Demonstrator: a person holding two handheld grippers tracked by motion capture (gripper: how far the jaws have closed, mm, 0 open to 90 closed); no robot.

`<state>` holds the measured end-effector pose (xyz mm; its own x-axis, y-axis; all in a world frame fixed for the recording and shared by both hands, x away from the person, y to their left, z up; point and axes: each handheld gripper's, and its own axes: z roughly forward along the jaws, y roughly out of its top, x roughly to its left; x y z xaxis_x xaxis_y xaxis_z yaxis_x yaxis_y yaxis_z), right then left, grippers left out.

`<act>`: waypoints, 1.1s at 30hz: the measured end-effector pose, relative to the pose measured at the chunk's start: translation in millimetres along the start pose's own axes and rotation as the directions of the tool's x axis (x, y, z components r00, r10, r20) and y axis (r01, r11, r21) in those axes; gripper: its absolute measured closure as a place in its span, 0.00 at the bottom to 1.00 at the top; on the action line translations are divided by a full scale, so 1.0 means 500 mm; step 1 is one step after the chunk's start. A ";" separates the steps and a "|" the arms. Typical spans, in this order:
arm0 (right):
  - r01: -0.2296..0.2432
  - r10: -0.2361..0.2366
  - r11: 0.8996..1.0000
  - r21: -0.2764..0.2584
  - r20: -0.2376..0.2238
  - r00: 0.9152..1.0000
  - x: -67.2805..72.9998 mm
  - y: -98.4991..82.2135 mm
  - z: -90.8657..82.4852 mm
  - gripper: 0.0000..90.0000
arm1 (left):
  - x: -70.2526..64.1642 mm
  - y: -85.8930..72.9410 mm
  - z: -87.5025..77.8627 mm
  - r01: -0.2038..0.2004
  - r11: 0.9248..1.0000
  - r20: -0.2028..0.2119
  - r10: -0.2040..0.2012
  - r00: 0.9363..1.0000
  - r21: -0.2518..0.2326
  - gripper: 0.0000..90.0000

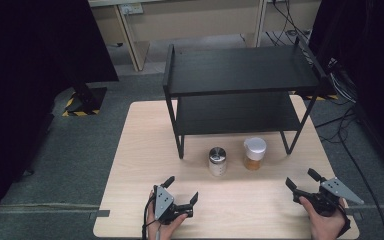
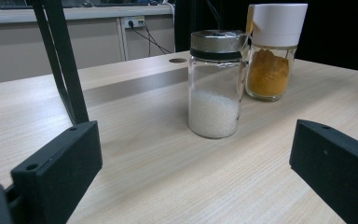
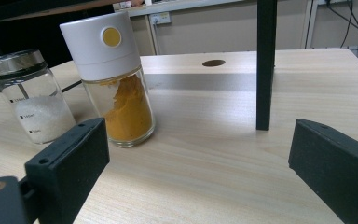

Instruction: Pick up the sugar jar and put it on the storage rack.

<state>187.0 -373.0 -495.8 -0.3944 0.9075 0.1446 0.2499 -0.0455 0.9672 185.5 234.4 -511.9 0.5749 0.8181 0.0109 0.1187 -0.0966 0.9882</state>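
High view: left gripper (image 1: 182,190) and right gripper (image 1: 300,178) at near table (image 1: 130,165) edge, jaws spread, nothing between. Salt jar (image 1: 217,161) and spice jar (image 1: 254,153) side by side before rack (image 1: 240,75).
Left gripper view: jaws wide; salt jar (image 2: 215,84) ahead, apart.
Right gripper view: jaws wide; spice jar (image 3: 114,79) ahead-left, untouched.

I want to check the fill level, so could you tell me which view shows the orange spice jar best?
The right gripper view: the orange spice jar stands close and unobstructed. The left gripper view partly hides it; the high view shows mostly its lid.
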 end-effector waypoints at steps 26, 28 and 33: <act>-0.002 0.002 1.000 0.014 -0.004 1.000 -0.001 0.005 0.004 0.05 | -0.009 0.035 0.125 -0.023 0.999 0.065 0.021 0.998 0.027 0.03; -0.001 0.001 1.000 0.015 -0.004 1.000 -0.001 0.006 0.004 0.05 | -0.011 0.040 0.138 -0.025 0.999 0.069 0.023 0.997 0.033 0.03; 0.000 0.000 1.000 0.014 -0.006 1.000 -0.001 0.005 0.004 0.05 | -0.014 0.051 0.163 -0.028 0.999 0.072 0.025 0.997 0.042 0.03</act>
<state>189.5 -373.0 -493.8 -0.3995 0.9050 0.1461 0.2621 -0.0400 0.9642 250.7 179.9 -499.3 0.6347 0.7724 0.0242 0.1366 -0.1429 0.9803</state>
